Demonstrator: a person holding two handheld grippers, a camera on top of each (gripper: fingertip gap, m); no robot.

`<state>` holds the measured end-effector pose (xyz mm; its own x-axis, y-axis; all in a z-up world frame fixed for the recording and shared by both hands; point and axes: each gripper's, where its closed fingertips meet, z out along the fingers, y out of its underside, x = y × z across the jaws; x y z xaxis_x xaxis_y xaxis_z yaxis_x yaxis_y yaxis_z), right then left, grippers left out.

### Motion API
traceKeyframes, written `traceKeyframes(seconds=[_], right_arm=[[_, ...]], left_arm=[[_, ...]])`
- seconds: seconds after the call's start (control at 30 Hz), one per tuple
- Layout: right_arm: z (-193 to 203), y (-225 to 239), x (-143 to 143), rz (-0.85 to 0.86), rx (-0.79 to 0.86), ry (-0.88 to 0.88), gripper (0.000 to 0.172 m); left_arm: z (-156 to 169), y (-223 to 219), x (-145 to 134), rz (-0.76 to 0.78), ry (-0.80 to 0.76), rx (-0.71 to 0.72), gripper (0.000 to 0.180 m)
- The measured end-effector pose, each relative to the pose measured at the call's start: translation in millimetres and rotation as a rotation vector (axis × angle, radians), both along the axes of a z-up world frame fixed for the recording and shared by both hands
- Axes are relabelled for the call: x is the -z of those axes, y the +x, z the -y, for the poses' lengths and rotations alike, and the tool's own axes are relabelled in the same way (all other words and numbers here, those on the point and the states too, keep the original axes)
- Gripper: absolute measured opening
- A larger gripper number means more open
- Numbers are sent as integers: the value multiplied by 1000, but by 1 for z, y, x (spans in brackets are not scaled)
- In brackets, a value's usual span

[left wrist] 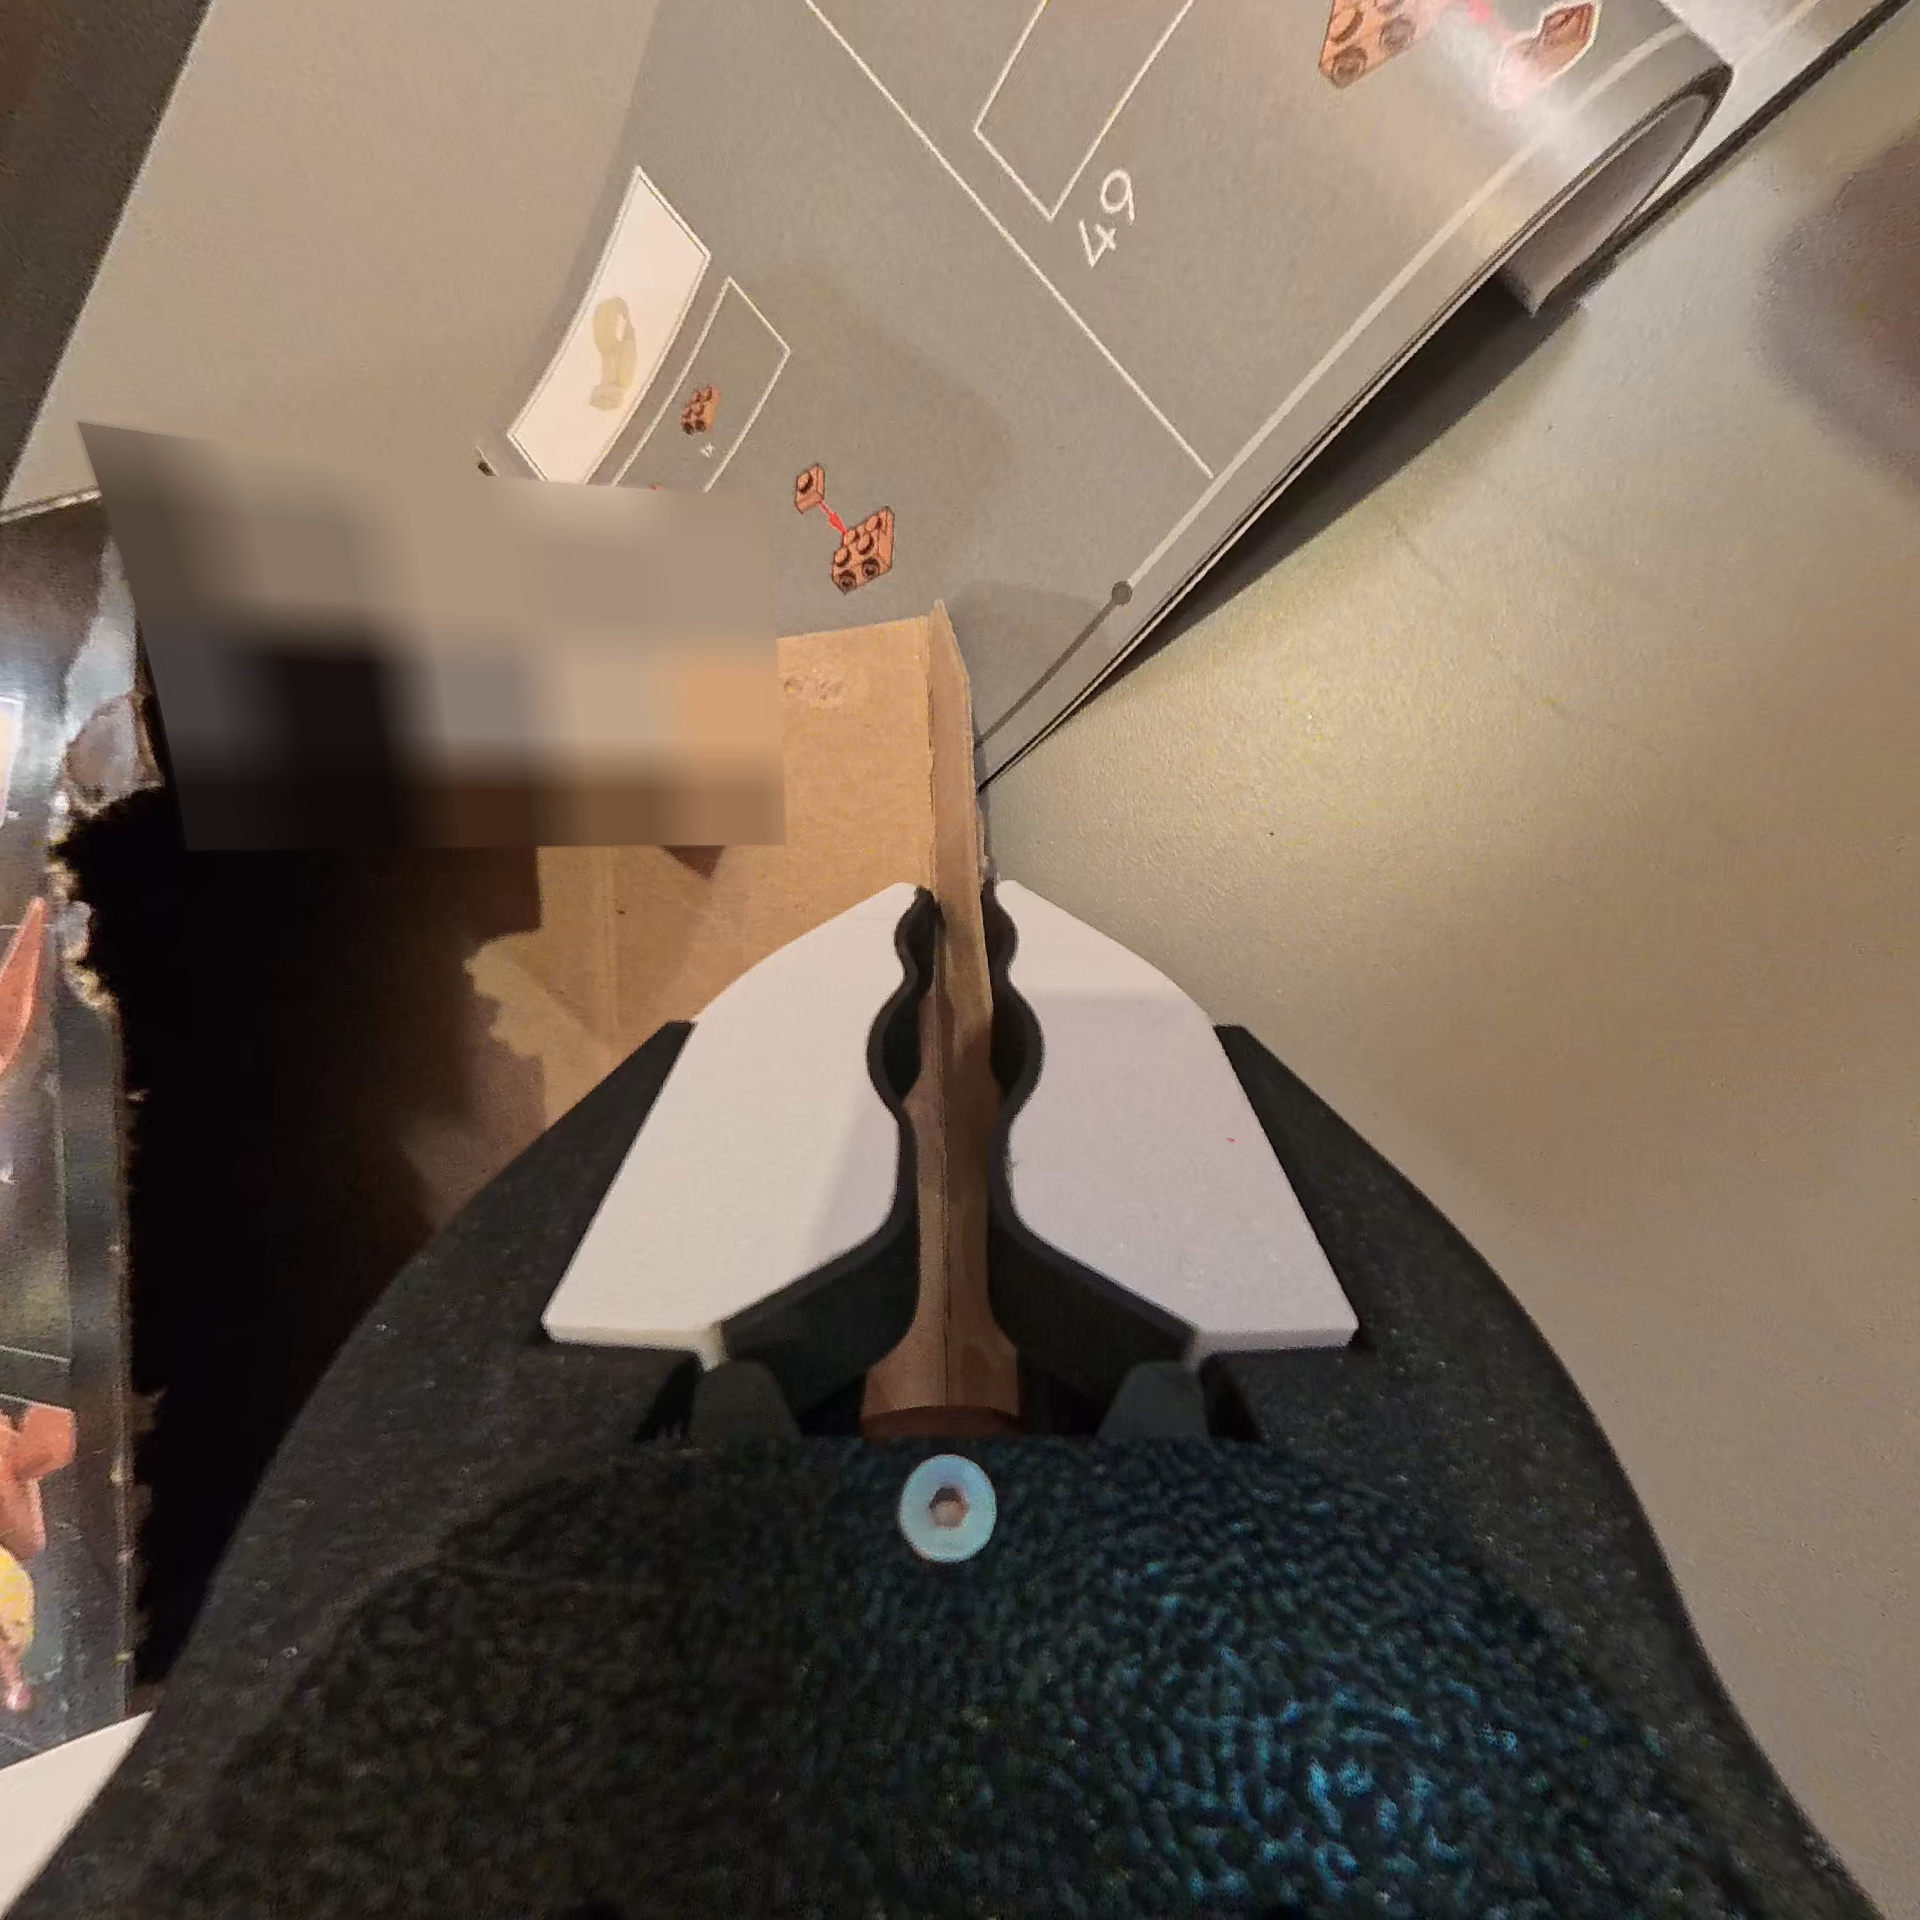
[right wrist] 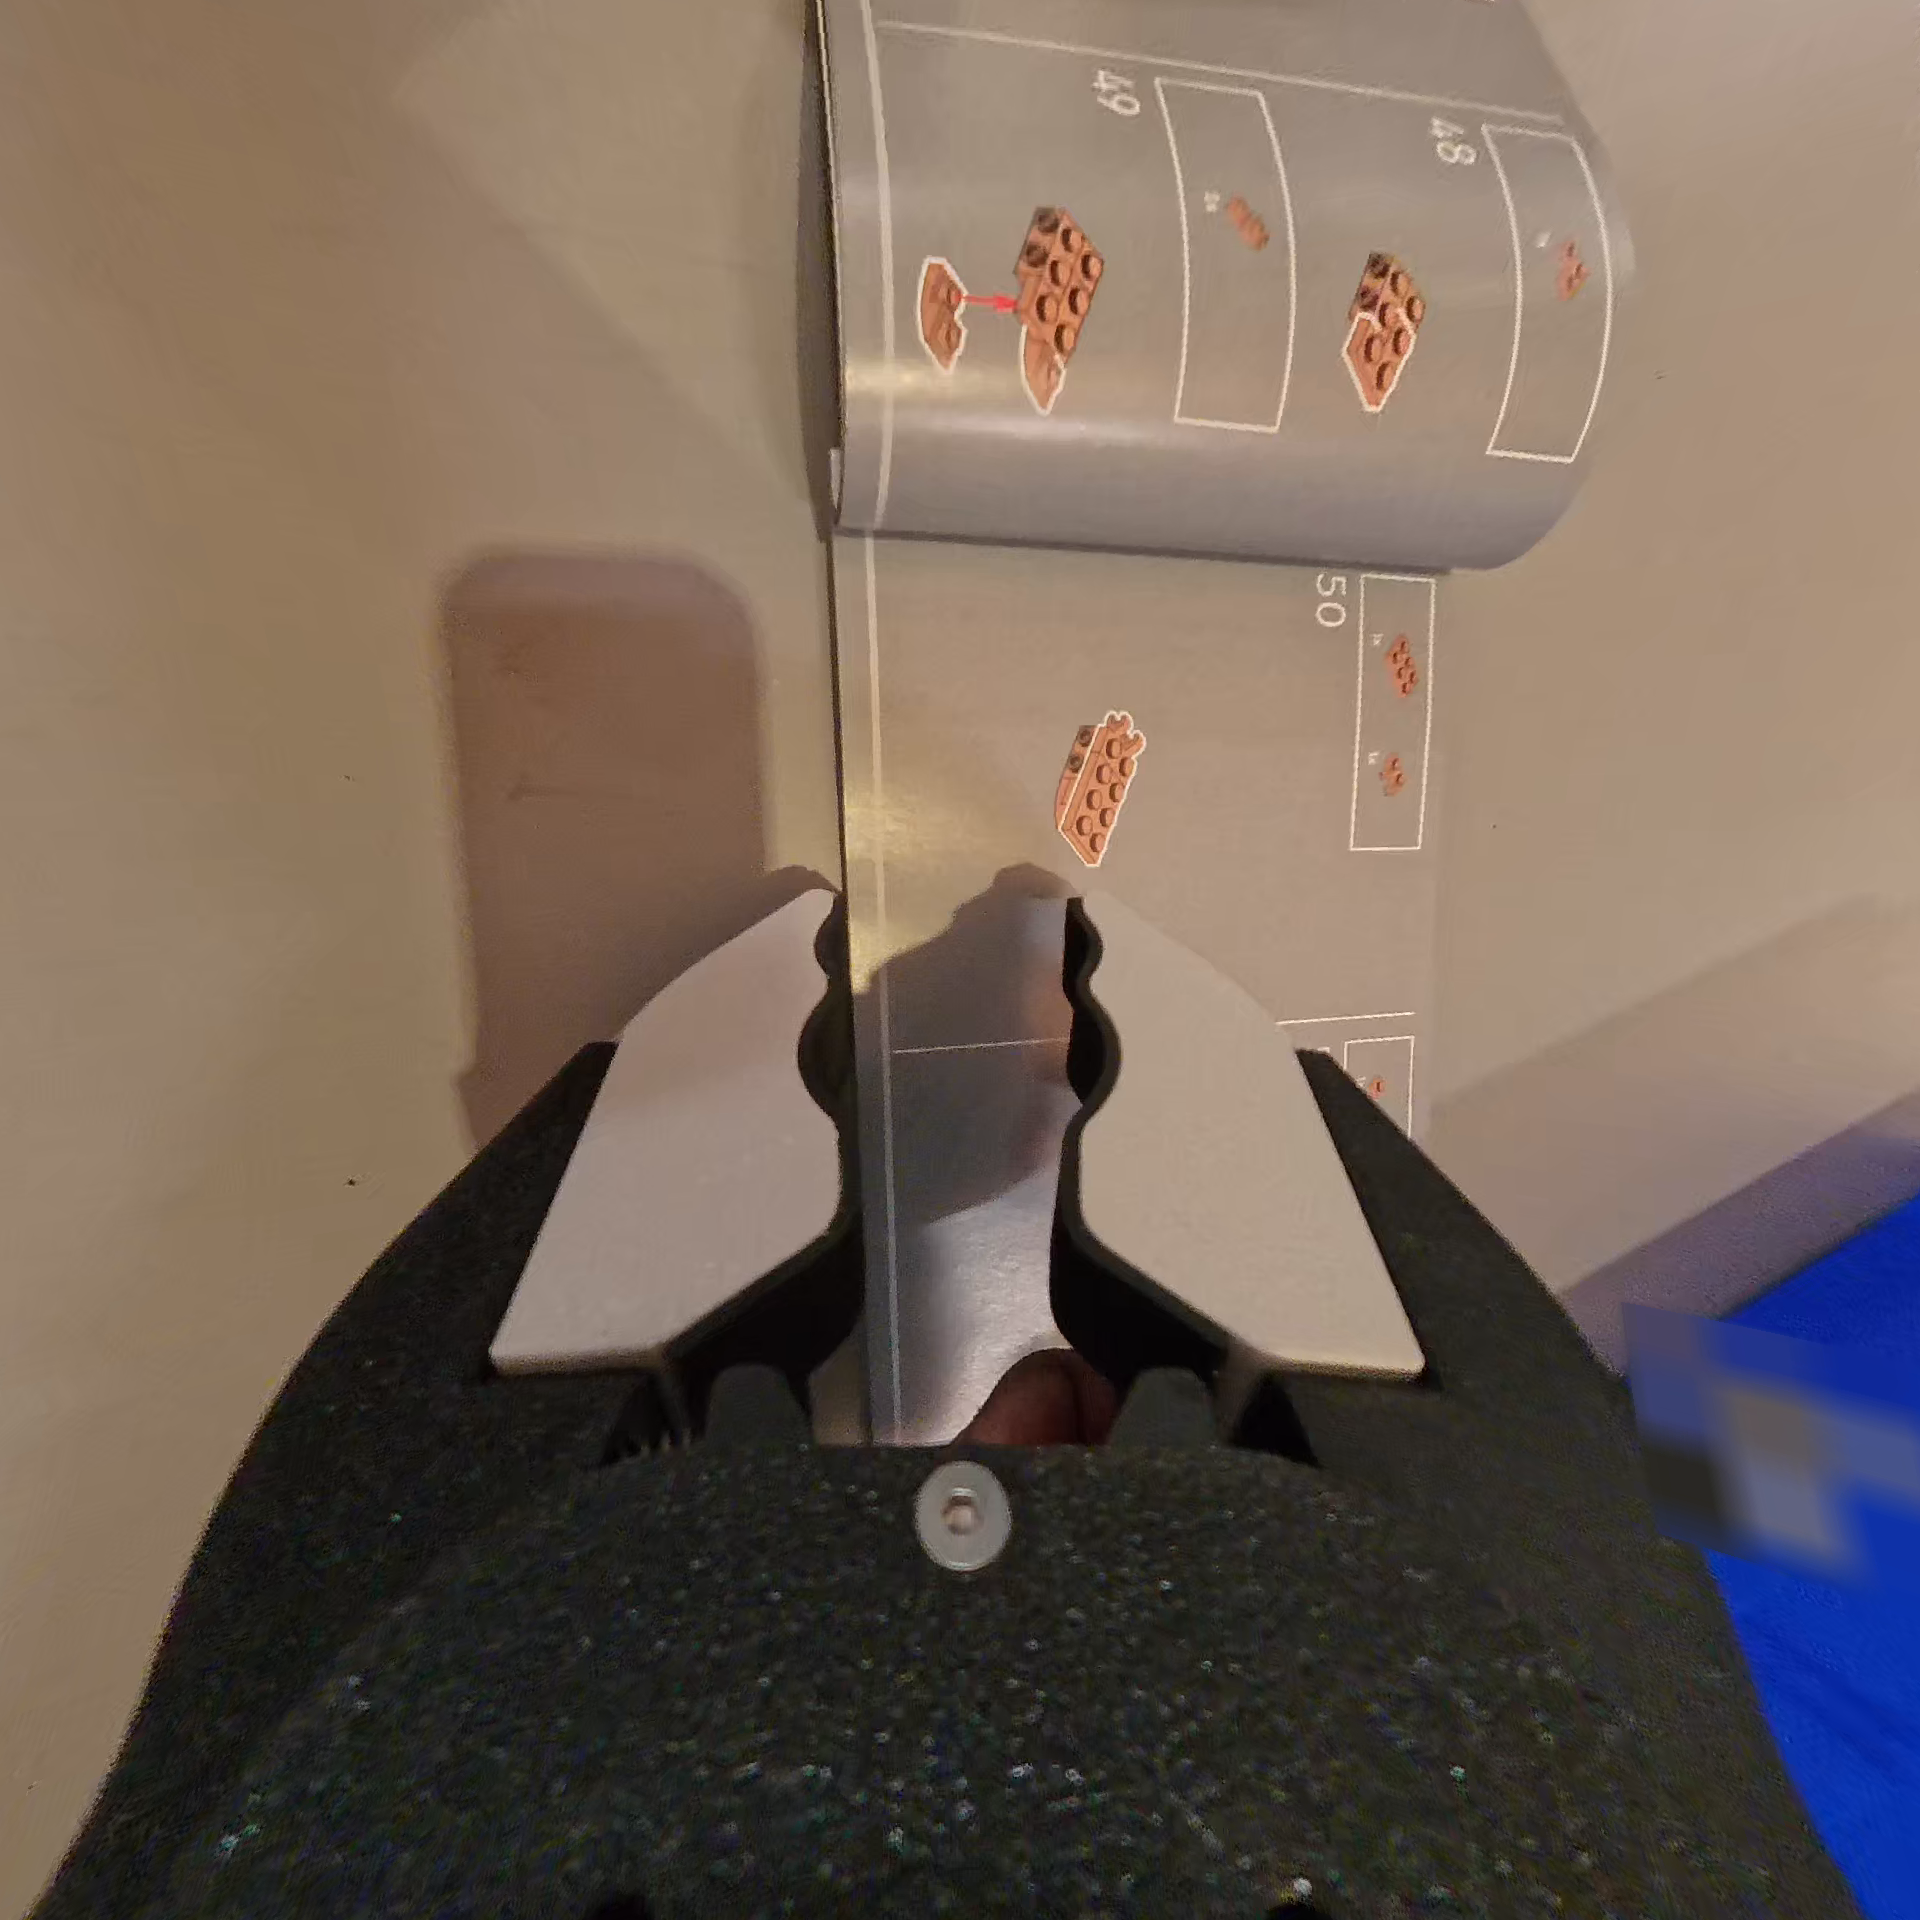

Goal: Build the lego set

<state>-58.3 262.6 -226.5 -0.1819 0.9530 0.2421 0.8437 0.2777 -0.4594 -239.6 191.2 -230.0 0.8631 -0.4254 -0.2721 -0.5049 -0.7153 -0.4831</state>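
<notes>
One grey instruction booklet [right wrist: 1143, 727] with brick diagrams fills the upper centre, top page curled; the right gripper [right wrist: 954, 914] gapes around its edge, gripping nothing. At centre frame, the left gripper [left wrist: 961, 904] pinches one upright cardboard flap [left wrist: 958, 790]

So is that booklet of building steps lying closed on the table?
No: the grey booklet lies open, with one page curling over above the flat one, both showing printed brick drawings.

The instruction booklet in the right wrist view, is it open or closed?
Open. The grey booklet lies spread on the table, printed building steps showing, and one page curls up over it.
</notes>
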Motion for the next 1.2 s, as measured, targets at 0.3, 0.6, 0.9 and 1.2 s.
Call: traceKeyframes(seconds=[0.3, 0.6, 0.9, 1.2], right_arm=[[-5, 1, -1, 10, 7, 38, 40], [-7, 2, -4, 9, 8, 66, 40], [4, 6, -70, -158, 7, -81, 42], [-170, 153, -149, -139, 447, 274, 47]], left_arm=[[0, 0, 0, -4, 5, -2, 10], [-4, 2, -8, 21, 52, -5, 17], [-13, 21, -40, 149, 217, 60, 17], [-16, 27, -50, 121, 282, 95, 17]])
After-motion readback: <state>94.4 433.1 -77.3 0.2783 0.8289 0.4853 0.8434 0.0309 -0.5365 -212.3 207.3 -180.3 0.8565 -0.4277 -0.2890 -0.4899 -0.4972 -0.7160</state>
